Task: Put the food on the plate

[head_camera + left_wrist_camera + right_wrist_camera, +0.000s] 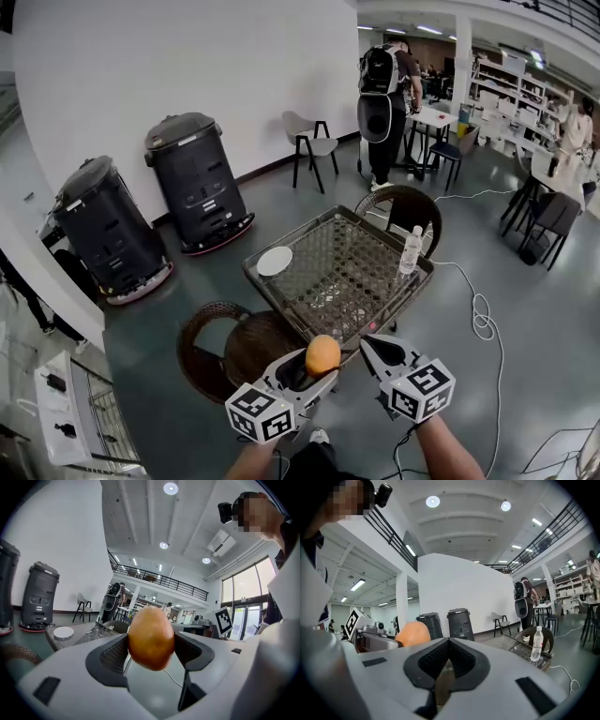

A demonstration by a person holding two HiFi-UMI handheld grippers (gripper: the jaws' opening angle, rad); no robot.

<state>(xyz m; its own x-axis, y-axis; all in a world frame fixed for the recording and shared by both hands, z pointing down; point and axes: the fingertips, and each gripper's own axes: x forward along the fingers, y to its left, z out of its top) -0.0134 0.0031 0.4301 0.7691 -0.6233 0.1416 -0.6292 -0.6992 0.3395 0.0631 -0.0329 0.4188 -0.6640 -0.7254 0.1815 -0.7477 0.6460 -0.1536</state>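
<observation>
left gripper (151, 651) pinching food (150, 637), perhaps an orange

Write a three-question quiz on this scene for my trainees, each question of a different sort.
1. True or false: the left hand-held gripper is shut on the food.
2. Besides the plate, what stands on the table? A. bottle B. cup C. pan
3. Fill in: the jaws of the right hand-held gripper are ___ with nothing between them.

Key: 1 true; 2 A; 3 shut.
</observation>
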